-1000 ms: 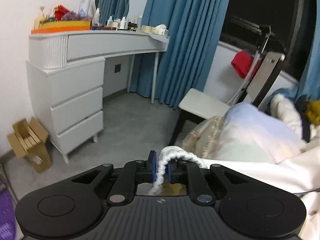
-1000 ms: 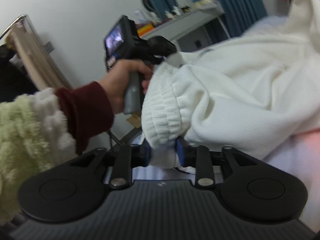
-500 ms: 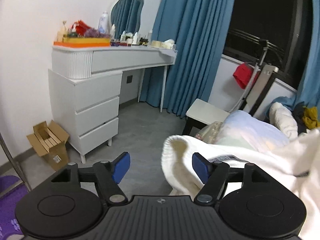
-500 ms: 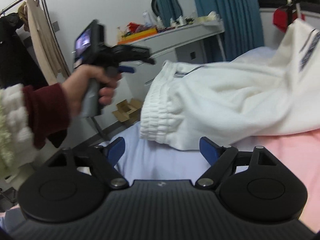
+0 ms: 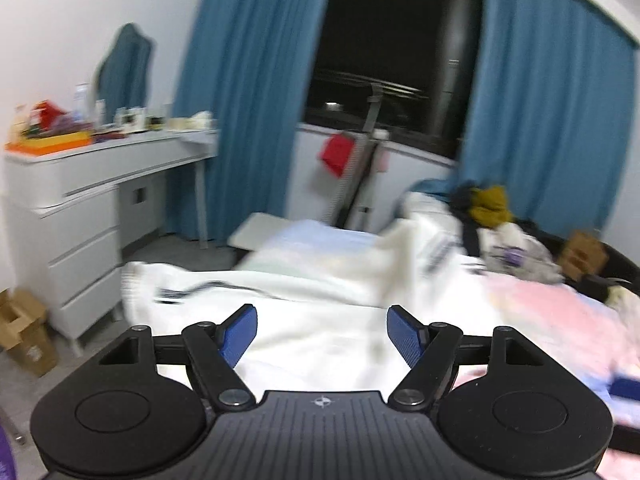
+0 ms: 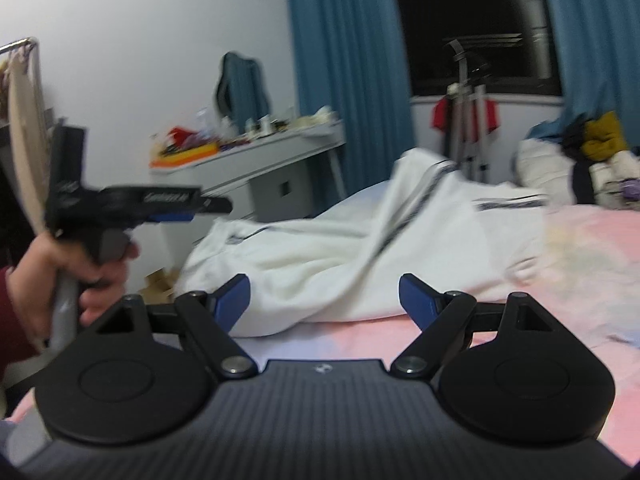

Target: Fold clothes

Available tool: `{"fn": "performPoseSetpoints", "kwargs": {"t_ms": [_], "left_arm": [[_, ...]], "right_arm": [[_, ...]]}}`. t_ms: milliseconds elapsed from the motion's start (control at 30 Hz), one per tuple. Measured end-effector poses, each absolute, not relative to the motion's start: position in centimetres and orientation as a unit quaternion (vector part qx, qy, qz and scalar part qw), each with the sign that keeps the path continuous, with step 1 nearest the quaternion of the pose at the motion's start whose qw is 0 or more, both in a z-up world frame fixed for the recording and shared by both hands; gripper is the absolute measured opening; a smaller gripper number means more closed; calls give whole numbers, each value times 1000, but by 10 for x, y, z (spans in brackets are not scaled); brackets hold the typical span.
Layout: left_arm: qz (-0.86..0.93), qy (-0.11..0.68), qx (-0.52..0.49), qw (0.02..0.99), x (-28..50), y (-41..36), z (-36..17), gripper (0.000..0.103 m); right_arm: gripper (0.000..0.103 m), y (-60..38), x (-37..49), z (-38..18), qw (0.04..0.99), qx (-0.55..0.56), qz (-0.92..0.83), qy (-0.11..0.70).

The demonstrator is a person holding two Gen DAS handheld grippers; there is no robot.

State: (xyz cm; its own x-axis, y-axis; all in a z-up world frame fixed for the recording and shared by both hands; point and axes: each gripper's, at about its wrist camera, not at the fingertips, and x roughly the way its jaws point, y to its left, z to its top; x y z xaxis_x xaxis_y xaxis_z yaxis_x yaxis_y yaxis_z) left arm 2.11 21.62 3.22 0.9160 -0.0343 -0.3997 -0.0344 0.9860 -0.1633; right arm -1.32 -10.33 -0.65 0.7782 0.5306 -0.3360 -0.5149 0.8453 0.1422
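Observation:
A white knit garment (image 5: 304,304) with dark stripes lies rumpled on the pink bed; it also shows in the right wrist view (image 6: 344,252). Its ribbed hem (image 5: 132,292) hangs at the bed's left edge. My left gripper (image 5: 322,334) is open and empty, just above the garment; it shows in the right wrist view (image 6: 188,210), held by a hand at the left. My right gripper (image 6: 324,298) is open and empty, a little short of the garment's near edge.
A pink bed cover (image 6: 520,320) lies under the garment. A pile of clothes (image 5: 488,208) sits at the bed's far end. A white dresser (image 5: 72,208) stands left, with a cardboard box (image 5: 24,332) on the floor. Blue curtains (image 5: 248,92) and a drying rack (image 6: 468,120) are behind.
Both grippers held the garment's ribbed hem a second ago, then opened and let it go. Both have since drawn back and lifted; the garment now lies on the bed.

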Motion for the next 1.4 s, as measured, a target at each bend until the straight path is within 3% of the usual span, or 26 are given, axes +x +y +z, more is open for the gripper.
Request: {"fn": "performPoseSetpoints", "kwargs": {"t_ms": [400, 633, 1000, 1067, 1133, 1167, 1200, 1233, 1400], "left_arm": [[-67, 244, -51, 966, 70, 82, -13, 81], [-28, 257, -22, 966, 175, 68, -28, 84], [0, 256, -79, 964, 350, 80, -17, 83], [-6, 266, -104, 958, 374, 86, -21, 73], [-22, 276, -152, 949, 381, 95, -28, 42], [-26, 283, -160, 946, 381, 95, -30, 33], [-31, 288, -165, 943, 381, 96, -31, 13], [-36, 288, -152, 945, 375, 93, -30, 6], [-66, 270, -92, 956, 326, 75, -13, 2]], "right_arm": [[83, -227, 17, -56, 967, 96, 151, 179], [83, -260, 48, -81, 961, 141, 119, 204], [83, -265, 96, -115, 950, 165, 123, 236], [83, -266, 102, -122, 948, 167, 120, 242], [83, -267, 109, -129, 945, 173, 118, 250], [83, -267, 113, -133, 943, 180, 118, 256], [83, -268, 117, -137, 940, 186, 117, 261], [83, -269, 120, -140, 936, 195, 117, 268], [83, -271, 119, -142, 931, 212, 121, 273]]}}
